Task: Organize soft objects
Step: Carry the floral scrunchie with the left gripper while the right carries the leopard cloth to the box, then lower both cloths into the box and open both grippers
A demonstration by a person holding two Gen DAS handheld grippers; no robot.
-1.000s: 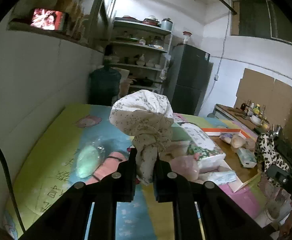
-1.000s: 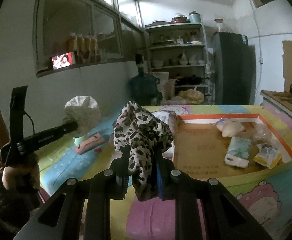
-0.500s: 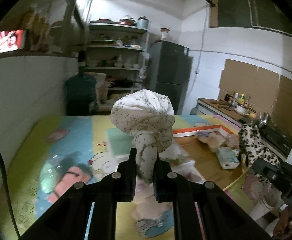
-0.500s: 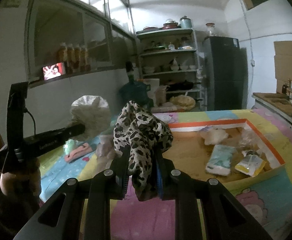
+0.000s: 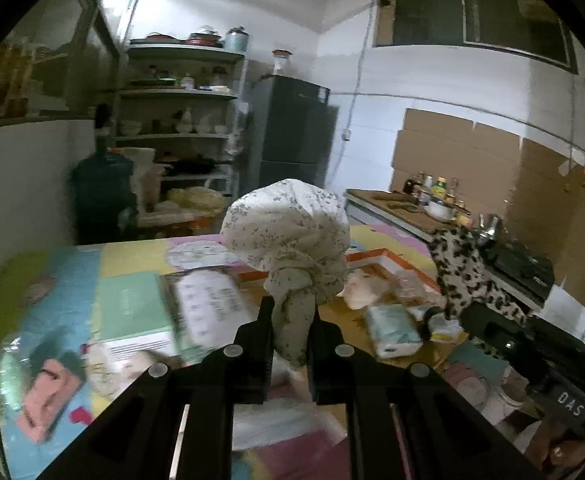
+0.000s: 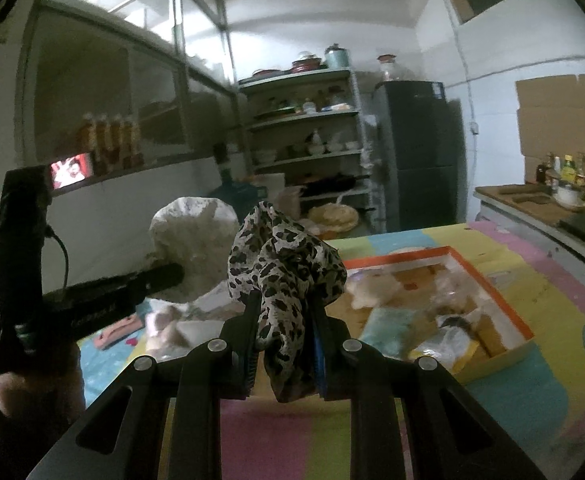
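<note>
White floral bundle is sitting pinched by its knotted tail in the left gripper, above the mat; right gripper is clamping the leopard cloth, near the box.

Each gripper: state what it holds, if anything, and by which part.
Left gripper pinches the floral cloth bundle by its knotted neck. Right gripper pinches the leopard-print cloth by its gathered lower end.

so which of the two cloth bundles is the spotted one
The leopard-print bundle, pinched in the right gripper. The bundle in the left gripper is pale with tiny flowers.
</note>
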